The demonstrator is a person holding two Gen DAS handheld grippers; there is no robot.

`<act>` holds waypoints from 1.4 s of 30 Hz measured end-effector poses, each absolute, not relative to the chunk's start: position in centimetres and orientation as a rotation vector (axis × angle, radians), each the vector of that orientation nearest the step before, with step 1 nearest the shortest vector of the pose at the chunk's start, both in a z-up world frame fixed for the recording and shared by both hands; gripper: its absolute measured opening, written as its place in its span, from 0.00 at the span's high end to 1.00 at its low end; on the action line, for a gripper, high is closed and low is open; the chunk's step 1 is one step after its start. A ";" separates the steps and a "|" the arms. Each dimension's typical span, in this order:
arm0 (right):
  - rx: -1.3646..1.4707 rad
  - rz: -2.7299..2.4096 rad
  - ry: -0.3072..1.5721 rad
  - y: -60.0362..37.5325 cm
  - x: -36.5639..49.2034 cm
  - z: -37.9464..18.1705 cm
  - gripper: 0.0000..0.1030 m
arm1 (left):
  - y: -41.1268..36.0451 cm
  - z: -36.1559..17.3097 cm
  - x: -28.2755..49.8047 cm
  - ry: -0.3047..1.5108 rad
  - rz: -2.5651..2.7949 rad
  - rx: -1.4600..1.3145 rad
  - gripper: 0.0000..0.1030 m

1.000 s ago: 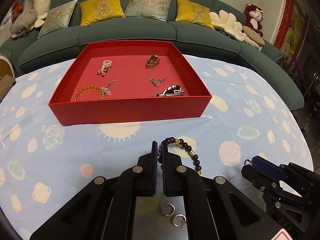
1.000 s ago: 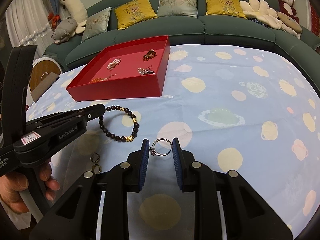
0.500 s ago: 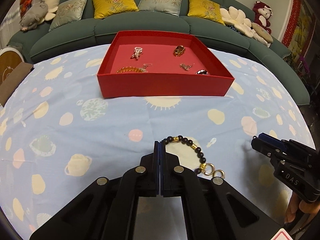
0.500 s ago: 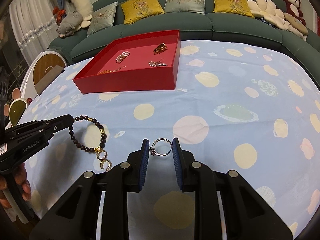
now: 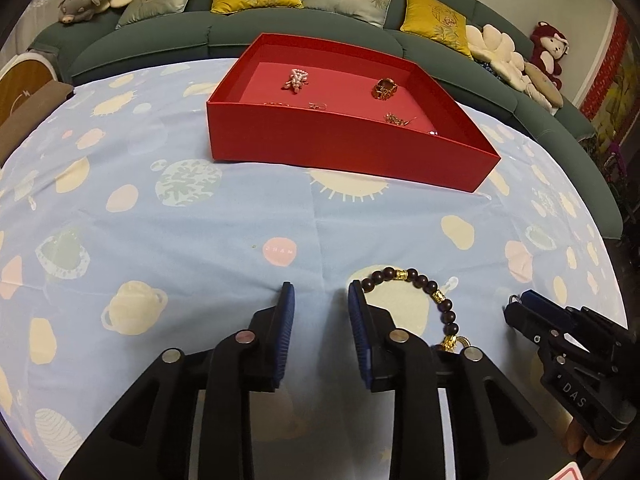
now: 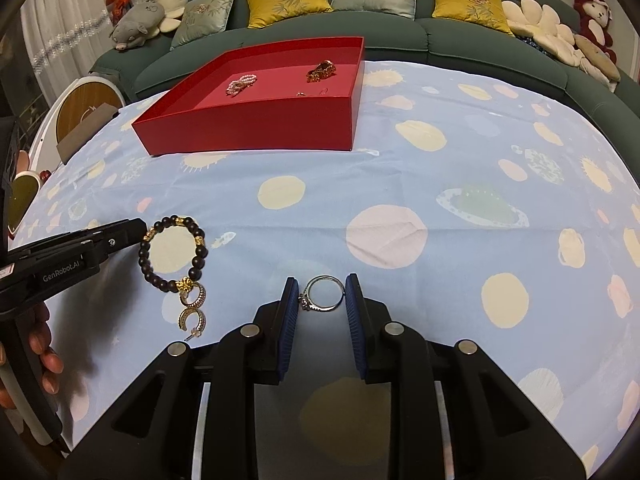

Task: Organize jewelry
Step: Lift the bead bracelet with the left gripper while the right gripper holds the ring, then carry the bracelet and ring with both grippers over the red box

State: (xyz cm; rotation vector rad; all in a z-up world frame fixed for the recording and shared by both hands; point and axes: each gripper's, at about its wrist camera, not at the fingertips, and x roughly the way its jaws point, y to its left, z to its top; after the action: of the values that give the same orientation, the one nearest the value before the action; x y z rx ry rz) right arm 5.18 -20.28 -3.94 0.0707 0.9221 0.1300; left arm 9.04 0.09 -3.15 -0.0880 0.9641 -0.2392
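Note:
My left gripper (image 5: 319, 294) is open and empty, low over the cloth. A dark bead bracelet (image 5: 424, 282) with gold beads lies just right of its right finger; in the right wrist view the bracelet (image 6: 172, 254) lies beside the left gripper (image 6: 132, 228). Two gold hoop earrings (image 6: 192, 306) lie by it. My right gripper (image 6: 321, 294) is shut on a silver ring (image 6: 323, 293), held upright between the pads. The red tray (image 5: 348, 148) (image 6: 256, 130) holds several jewelry pieces further back.
The table carries a light blue patterned cloth (image 6: 400, 200). A green sofa (image 5: 224, 28) with cushions and plush toys curves behind it. My right gripper (image 5: 560, 332) shows at the right of the left wrist view. A round wooden item (image 6: 86, 106) stands off the table's left.
My left gripper opened and let go of the bead bracelet, which now lies on the cloth by the earrings. The right gripper kept holding the ring and dropped lower.

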 end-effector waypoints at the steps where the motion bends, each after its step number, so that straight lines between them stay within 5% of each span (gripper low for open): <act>1: 0.068 0.130 0.922 -20.3 5.2 -3.9 0.77 | -0.1 -3.1 9.0 0.965 -0.243 -0.091 0.72; 15: 0.063 0.128 0.919 -20.2 5.1 -3.8 0.78 | -3.3 -3.3 8.5 0.942 -0.302 -0.019 0.73; 18: 0.066 0.128 0.920 -20.3 5.1 -3.8 0.78 | -3.7 -3.5 8.5 0.931 -0.320 0.006 0.96; 24: 0.081 0.130 0.917 -20.4 5.1 -3.6 0.78 | -3.7 -3.1 8.4 0.930 -0.355 -0.021 0.96; 42: 0.128 0.207 0.713 -18.5 5.9 5.7 0.78 | -1.3 10.0 8.6 0.715 -0.410 -0.081 0.96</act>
State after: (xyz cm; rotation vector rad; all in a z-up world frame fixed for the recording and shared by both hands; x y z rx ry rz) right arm 5.87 -18.53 5.68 0.1281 0.7131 0.2073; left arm 8.60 -1.33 10.04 -0.0807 0.7149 -0.4096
